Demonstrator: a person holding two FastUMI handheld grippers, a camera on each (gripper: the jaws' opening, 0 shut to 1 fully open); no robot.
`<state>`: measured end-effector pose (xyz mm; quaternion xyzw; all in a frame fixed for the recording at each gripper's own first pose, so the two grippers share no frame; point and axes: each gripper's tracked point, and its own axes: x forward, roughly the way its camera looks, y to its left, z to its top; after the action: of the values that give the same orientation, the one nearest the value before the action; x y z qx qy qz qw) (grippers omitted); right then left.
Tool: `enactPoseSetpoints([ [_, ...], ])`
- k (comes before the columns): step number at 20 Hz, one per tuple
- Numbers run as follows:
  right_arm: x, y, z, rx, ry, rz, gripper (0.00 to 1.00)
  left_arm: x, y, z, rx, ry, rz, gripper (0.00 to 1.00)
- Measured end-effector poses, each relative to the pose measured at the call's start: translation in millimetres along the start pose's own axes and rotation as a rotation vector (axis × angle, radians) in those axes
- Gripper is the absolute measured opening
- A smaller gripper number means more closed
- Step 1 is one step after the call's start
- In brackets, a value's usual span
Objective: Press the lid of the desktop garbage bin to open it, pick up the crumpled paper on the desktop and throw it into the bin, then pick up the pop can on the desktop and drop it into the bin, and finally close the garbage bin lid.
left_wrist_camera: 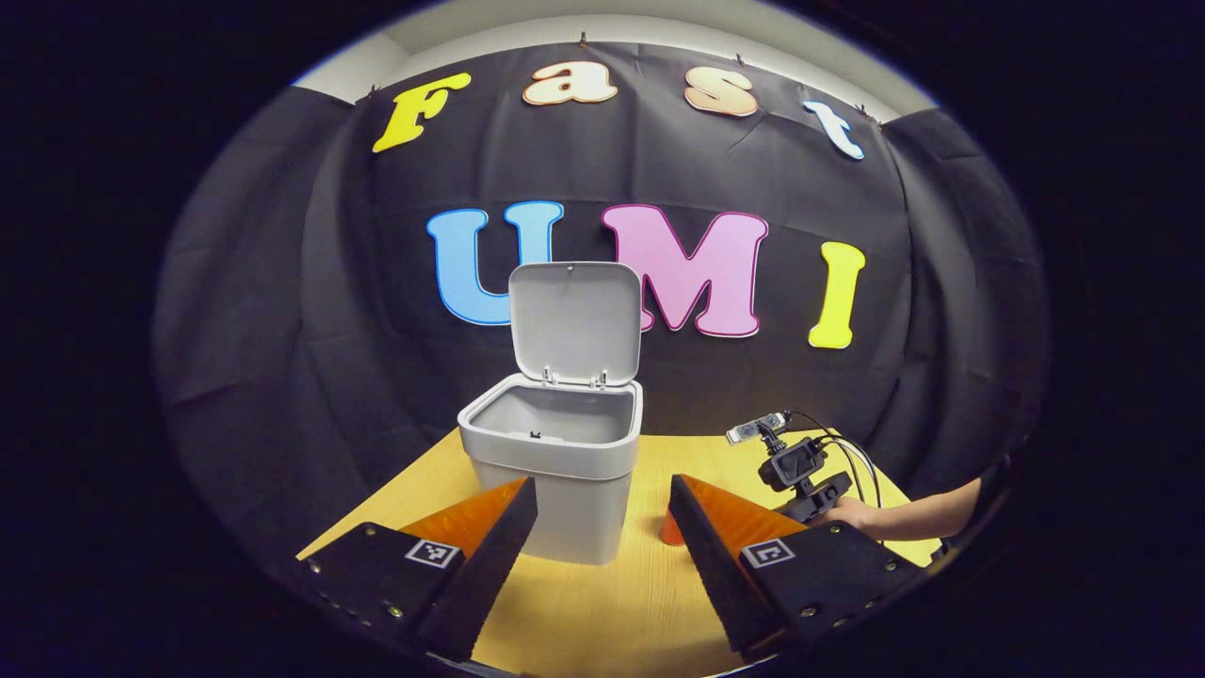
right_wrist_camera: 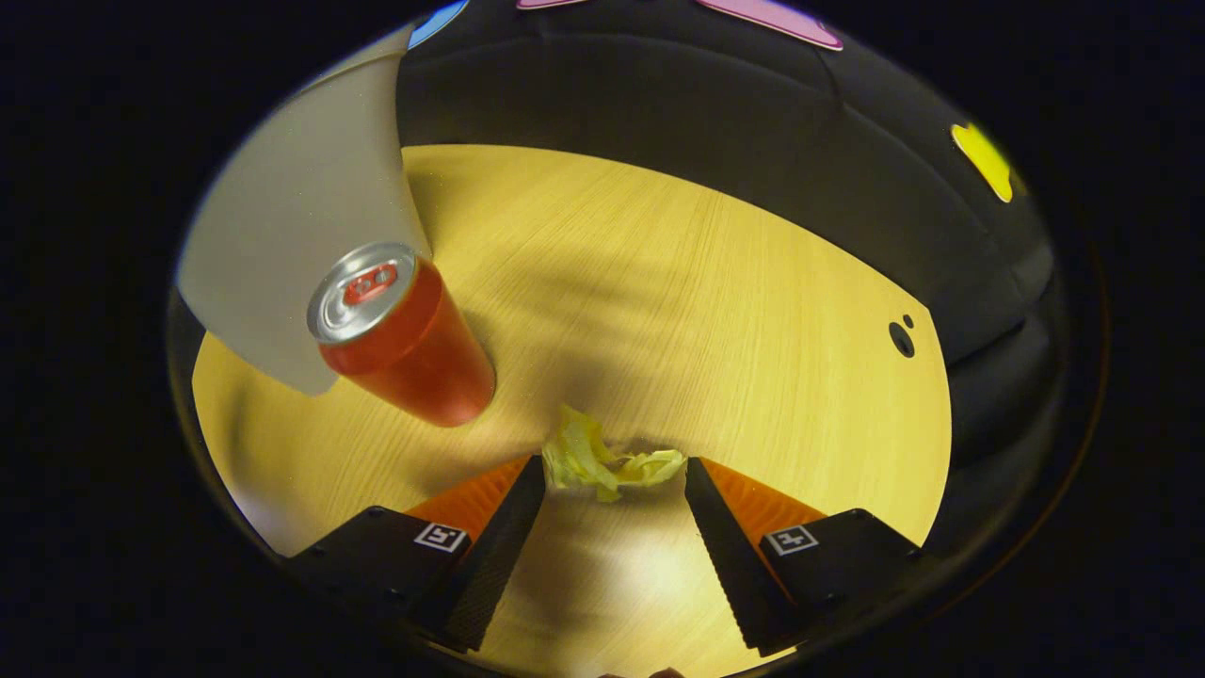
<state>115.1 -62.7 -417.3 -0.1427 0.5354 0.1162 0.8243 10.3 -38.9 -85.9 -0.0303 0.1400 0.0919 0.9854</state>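
Right gripper view caught the right gripper (right_wrist_camera: 614, 471) poised low over the pale wooden desktop (right_wrist_camera: 715, 311), its two fingers spread apart with the crumpled yellow-green paper wad (right_wrist_camera: 607, 460) lying between their tips, not yet clamped; just beyond, to the camera's left, the red aluminium pop can (right_wrist_camera: 400, 334) stood upright with its silver top and pull tab showing, close beside the light grey plastic wall of the desktop garbage bin (right_wrist_camera: 292, 217). Left gripper view showed the left gripper (left_wrist_camera: 602, 494) held back from the bin, fingers likewise parted and holding nothing; the bin (left_wrist_camera: 555, 471) stood square-sided on the desktop with its hinged grey lid (left_wrist_camera: 574, 320) raised fully upright, the inside looking bare; farther off, a person's hand (left_wrist_camera: 852, 513) steadied the other gripper near the table's right edge. Judged from this, the lid-opening step was done; the paper pickup was in hand; can and lid closing remained. The paper looked light, loosely balled and easily squashed; the can appeared undented.
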Motion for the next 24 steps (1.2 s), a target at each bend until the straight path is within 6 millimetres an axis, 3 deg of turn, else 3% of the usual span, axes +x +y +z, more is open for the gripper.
enactPoseSetpoints([
  [5,10.3,3.1,0.5,0.01,0.003,0.034,0.96,5.0,-3.8,-0.9,0.016,0.006,0.014,0.93],
  [9,12.2,10.9,2.1,0.019,0.003,0.089,0.82,7.5,-10.2,-1.2,0.026,0.002,0.011,0.93],
  [11,11.7,20.0,-1.3,0.019,0.01,0.111,0.66,8.1,-13.2,-4.4,0.034,0.011,0.009,0.93],
  [12,10.4,19.1,-1.1,0.011,0.01,0.108,0.65,7.8,-14.4,-6.1,0.036,0.015,0.008,0.93],
  [13,10.4,18.0,-0.2,0.003,0.006,0.105,0.5,7.7,-15.4,-7.0,0.035,0.019,0.006,0.93],
  [14,9.9,15.1,-2.3,-0.009,0.007,0.085,0.49,8.6,-17.2,-8.2,0.032,0.02,0.004,0.93],
  [15,8.0,11.7,-3.0,-0.018,0.004,0.074,0.37,7.6,-18.1,-8.6,0.027,0.022,-0.001,0.93],
  [16,5.8,9.7,-6.4,-0.013,0.01,0.072,0.34,7.0,-19.0,-9.0,0.021,0.024,-0.005,0.93],
  [20,-17.1,-4.5,1.5,0.033,-0.029,0.059,0.34,6.2,-18.0,-13.1,-0.008,0.04,-0.025,0.93],
  [24,-58.5,-17.7,23.7,0.029,-0.111,0.033,0.33,8.1,-13.8,-15.6,-0.041,0.038,-0.053,0.93],
])
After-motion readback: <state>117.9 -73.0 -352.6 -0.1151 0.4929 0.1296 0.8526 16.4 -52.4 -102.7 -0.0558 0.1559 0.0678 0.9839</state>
